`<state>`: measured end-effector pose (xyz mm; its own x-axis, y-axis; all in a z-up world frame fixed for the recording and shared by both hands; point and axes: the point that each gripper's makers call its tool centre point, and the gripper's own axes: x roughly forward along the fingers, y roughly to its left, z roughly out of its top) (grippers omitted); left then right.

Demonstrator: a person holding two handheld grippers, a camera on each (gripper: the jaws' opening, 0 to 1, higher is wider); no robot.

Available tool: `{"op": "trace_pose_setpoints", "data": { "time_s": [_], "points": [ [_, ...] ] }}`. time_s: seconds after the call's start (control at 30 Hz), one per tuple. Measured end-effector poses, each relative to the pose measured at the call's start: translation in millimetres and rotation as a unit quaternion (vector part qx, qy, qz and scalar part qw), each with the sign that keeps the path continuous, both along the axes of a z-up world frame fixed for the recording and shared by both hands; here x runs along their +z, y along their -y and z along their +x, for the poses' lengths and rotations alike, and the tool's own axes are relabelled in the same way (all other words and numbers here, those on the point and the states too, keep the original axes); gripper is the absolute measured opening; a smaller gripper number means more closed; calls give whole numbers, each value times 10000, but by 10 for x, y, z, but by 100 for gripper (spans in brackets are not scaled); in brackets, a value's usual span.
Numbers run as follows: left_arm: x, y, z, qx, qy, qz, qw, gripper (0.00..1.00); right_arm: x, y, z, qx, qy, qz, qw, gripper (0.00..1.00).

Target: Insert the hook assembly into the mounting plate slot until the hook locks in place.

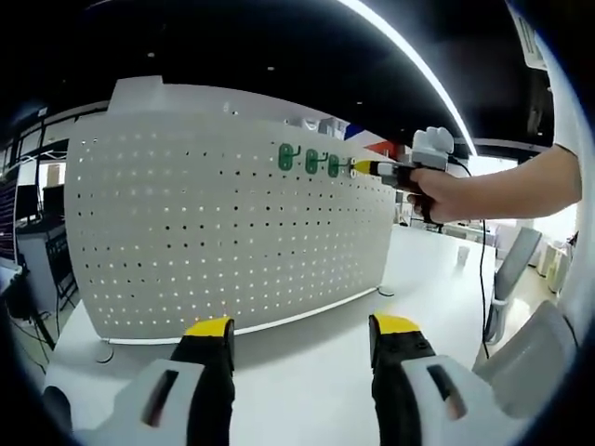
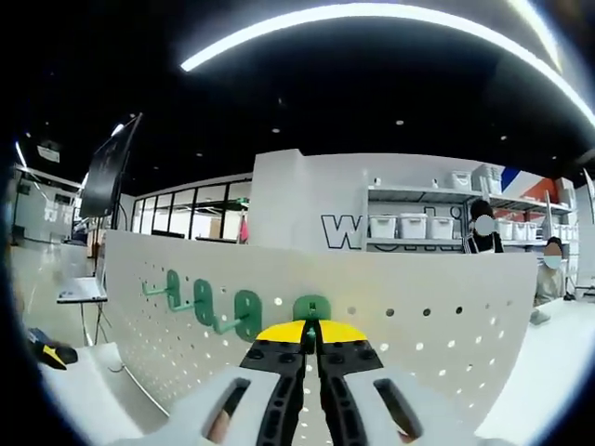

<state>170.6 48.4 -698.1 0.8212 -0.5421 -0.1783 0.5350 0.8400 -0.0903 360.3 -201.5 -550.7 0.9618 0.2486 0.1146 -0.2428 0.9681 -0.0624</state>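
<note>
Right gripper (image 2: 311,332) clamped on green hook (image 2: 312,309) against pegboard (image 2: 446,307), beside three mounted hooks (image 2: 206,303). Left gripper (image 1: 302,333) apart over white table (image 1: 307,381), holding nothing; from there, hand (image 1: 437,193) seen at the board.

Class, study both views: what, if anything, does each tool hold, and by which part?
The right tool is shut on a green hook at the pegboard, gripping its lower edge. The left tool is open and holds nothing.

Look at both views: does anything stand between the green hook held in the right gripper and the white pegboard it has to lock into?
Nothing visible does. The right gripper is shut on the fourth green hook, already against the pegboard, next to three mounted hooks. The left gripper hangs open, low, off to the side.
</note>
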Motion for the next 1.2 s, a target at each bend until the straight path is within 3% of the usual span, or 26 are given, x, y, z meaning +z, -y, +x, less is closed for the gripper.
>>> {"op": "trace_pose_setpoints", "data": {
  "time_s": [0.17, 0.3, 0.53, 1.2],
  "points": [
    [-7, 11, -13, -7, -16, 4, 10000, 60, -8, -8, 10, -328, -13, -36, 9995, 1],
    [-9, 18, -25, -24, -27, 15, 10000, 59, -23, 8, 12, -591, 73, 158, 9981, 1],
    [-10, -24, -28, -18, -40, 29, 10000, 58, -39, -8, 22, -782, 110, 44, 9969, 1],
    [-3, 26, -34, -97, -29, 31, 9999, 58, -47, 0, 4, -694, 84, 121, 9975, 3]
  ]
}}
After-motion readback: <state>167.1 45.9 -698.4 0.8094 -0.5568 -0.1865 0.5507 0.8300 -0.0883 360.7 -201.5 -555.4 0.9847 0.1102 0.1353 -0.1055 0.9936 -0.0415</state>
